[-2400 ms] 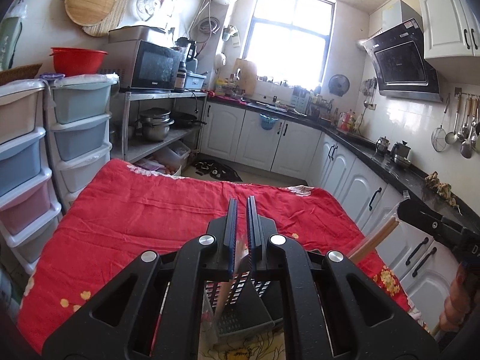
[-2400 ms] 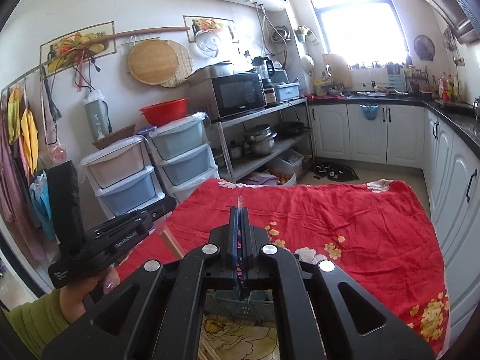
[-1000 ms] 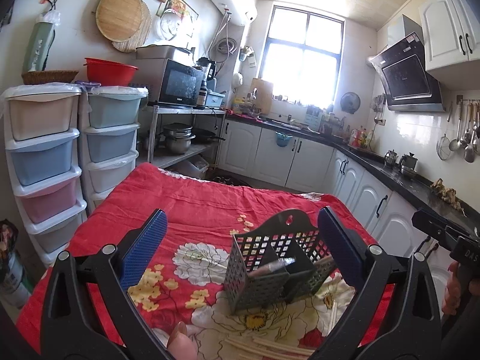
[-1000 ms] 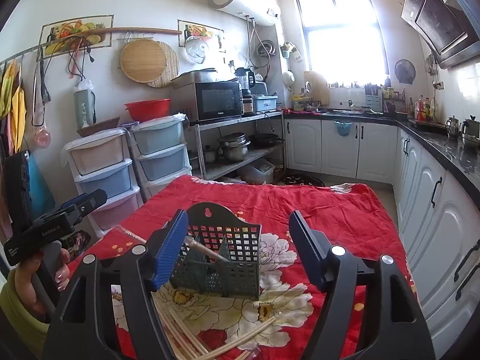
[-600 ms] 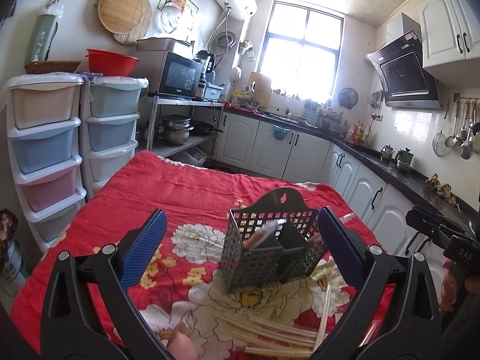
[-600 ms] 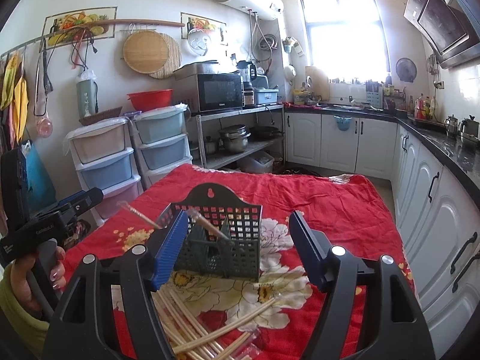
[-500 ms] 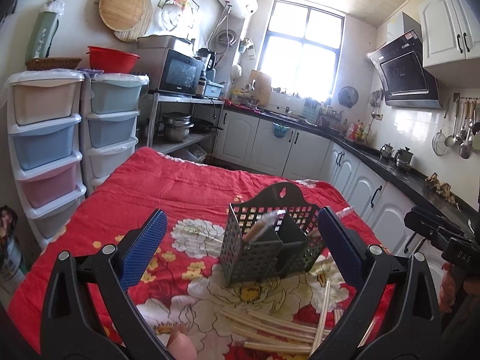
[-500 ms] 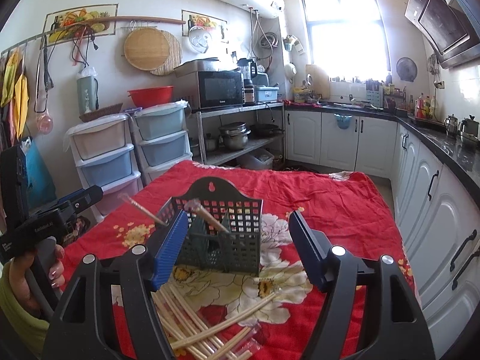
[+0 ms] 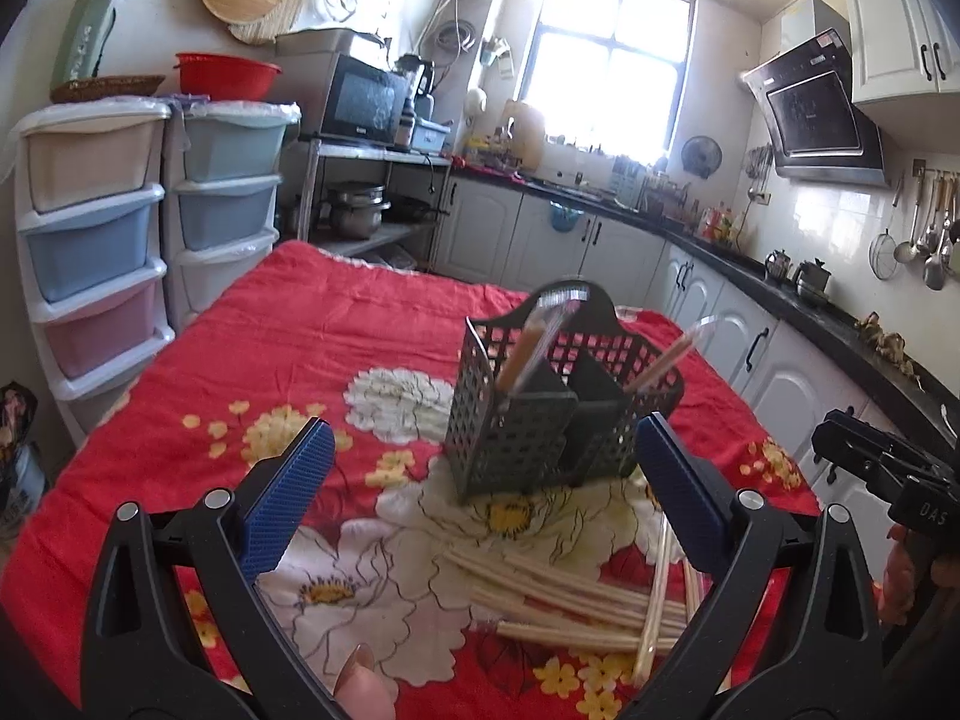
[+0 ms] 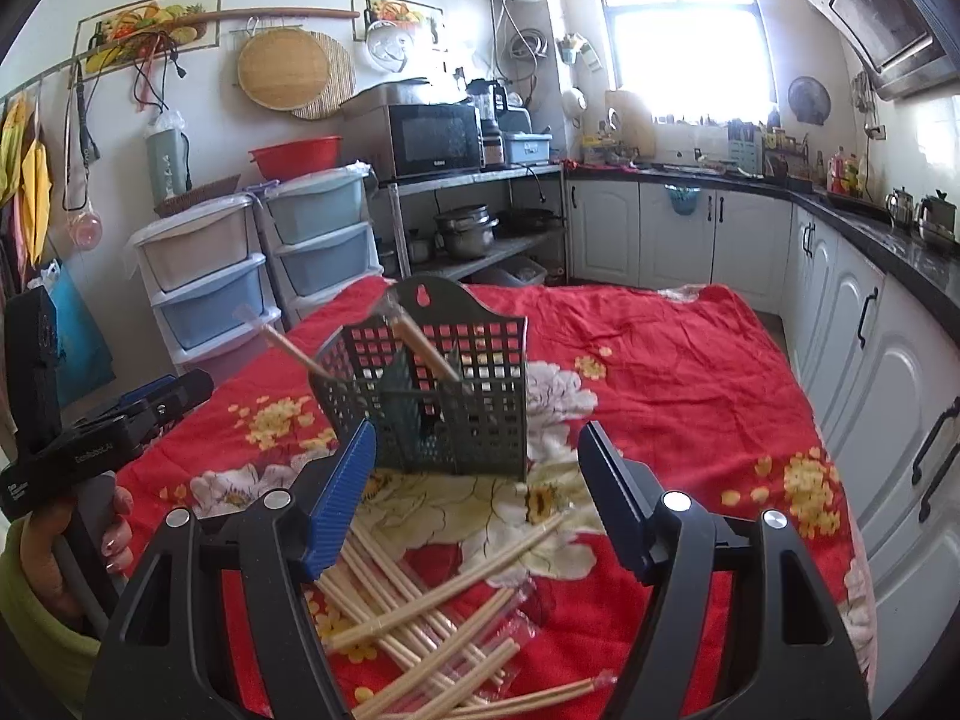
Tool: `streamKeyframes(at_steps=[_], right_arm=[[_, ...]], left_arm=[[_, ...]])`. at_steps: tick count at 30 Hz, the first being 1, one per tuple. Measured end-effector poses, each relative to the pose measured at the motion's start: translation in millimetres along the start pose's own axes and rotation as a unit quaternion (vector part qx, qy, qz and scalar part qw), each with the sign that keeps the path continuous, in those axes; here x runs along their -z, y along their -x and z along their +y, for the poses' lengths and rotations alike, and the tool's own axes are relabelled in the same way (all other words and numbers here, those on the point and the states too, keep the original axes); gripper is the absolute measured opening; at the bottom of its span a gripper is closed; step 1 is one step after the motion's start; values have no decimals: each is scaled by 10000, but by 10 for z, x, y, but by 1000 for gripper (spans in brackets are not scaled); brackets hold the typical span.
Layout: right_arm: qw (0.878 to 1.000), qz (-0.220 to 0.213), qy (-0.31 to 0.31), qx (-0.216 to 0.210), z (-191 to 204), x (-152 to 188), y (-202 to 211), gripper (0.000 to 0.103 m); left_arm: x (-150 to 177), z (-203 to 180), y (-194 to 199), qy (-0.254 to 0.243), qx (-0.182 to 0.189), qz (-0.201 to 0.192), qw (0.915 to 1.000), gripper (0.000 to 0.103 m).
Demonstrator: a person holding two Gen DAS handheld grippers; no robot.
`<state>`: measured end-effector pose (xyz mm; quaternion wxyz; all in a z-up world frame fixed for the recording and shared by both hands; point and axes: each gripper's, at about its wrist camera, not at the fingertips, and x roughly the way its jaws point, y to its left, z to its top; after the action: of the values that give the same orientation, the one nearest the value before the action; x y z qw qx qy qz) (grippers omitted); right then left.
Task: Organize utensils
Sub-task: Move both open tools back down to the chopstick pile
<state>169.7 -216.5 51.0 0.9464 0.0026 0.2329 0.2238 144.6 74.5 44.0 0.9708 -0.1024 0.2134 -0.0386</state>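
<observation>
**Both tongs wide and empty above a caddy and loose chopsticks**

A kitchen with white cabinets (image 10: 678,234) along the far and right walls, a bright window, and stacked plastic drawers (image 9: 90,228) on the left. In the foreground stands a desk covered by a red floral cloth (image 9: 288,330).

Near the middle of the cloth stands a dark perforated utensil caddy (image 9: 540,420) with inner dividers and a raised back panel. It is upright. Two wrapped chopsticks (image 10: 420,342) lean out of it at an angle, one from the left compartment, one from a compartment further right.

On the cloth in front of the caddy, on the side nearer the cameras, lies a scattered pile of loose chopsticks (image 10: 420,612). They are pale wood, crossing each other at many angles, some in clear sleeves. The pile lies just beside the caddy's base.

The left tongs (image 9: 480,492) hang over the near part of the cloth, the blue-padded jaws spread wide with nothing between them. The caddy shows in the gap beyond, untouched.

The right tongs (image 10: 480,492) are likewise spread wide and empty, pointing down toward the caddy and the pile, clear of both.

In the right wrist view, a hand (image 10: 66,540) in a green sleeve grips the handle of the left tongs at the left edge.
</observation>
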Motion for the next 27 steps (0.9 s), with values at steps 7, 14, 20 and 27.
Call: streamKeyframes(at_steps=[7,14,20,27], right_arm=[[9998,187,-69,59,-33,162,-36,68],[9990,396,-111,164,-76,326,-99,68],[9978,620,-144,193,-93,461,-150,68],[9952,941,-208,183,-109,626,-233,68]], left_arm=[[175,-14,-103,-70,-11,263,9996,92],[302,-34,-165,-98,-15,460,9989,92],[424,-43,-231,-60,49,693,9976,92],[546,-52,-271,-33,96,923,9957,92]])
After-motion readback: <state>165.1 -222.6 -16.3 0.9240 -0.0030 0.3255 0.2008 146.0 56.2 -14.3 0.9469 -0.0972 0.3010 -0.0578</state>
